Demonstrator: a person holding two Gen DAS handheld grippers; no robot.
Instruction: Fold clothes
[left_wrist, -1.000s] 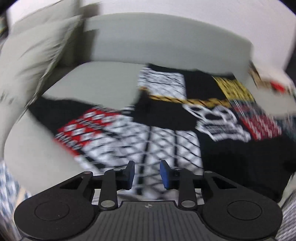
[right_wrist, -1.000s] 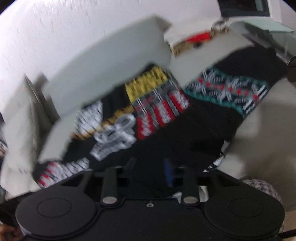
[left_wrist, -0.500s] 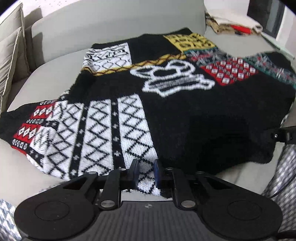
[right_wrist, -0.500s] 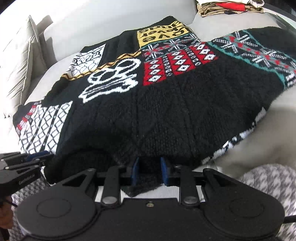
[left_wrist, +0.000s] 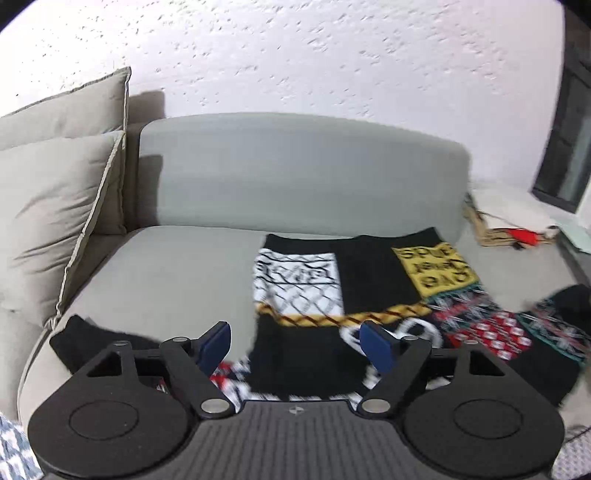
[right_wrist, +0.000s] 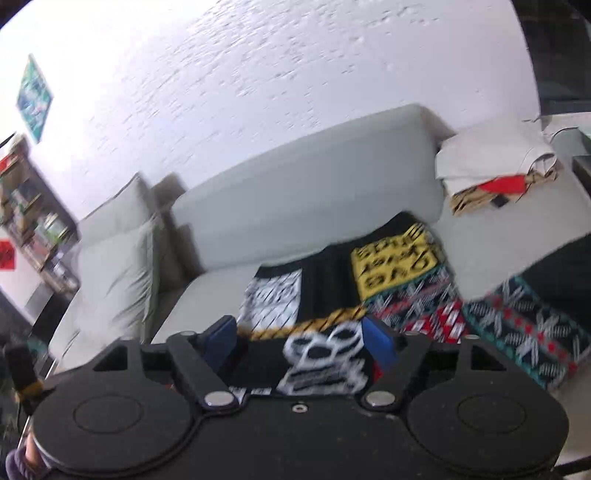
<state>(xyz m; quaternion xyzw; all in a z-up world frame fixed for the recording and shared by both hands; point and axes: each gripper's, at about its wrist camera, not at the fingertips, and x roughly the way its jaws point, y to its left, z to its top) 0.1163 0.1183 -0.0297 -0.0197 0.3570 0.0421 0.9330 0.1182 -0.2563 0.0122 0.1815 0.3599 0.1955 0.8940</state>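
Note:
A black patchwork knit sweater with white, yellow and red patterned panels lies spread on the grey sofa seat; it also shows in the right wrist view. One sleeve lies out to the left, another sleeve to the right. My left gripper is open and empty, raised above the sweater's near edge. My right gripper is open and empty, above the sweater's middle. Both views are blurred.
Beige cushions stand at the sofa's left end. A pile of folded clothes sits at the sofa's right end, also in the left wrist view. The grey backrest and a white wall are behind. A shelf stands far left.
Both grippers were shut on the sweater's near hem half a second ago. Now both are open, empty and lifted, tilted up toward the backrest and wall.

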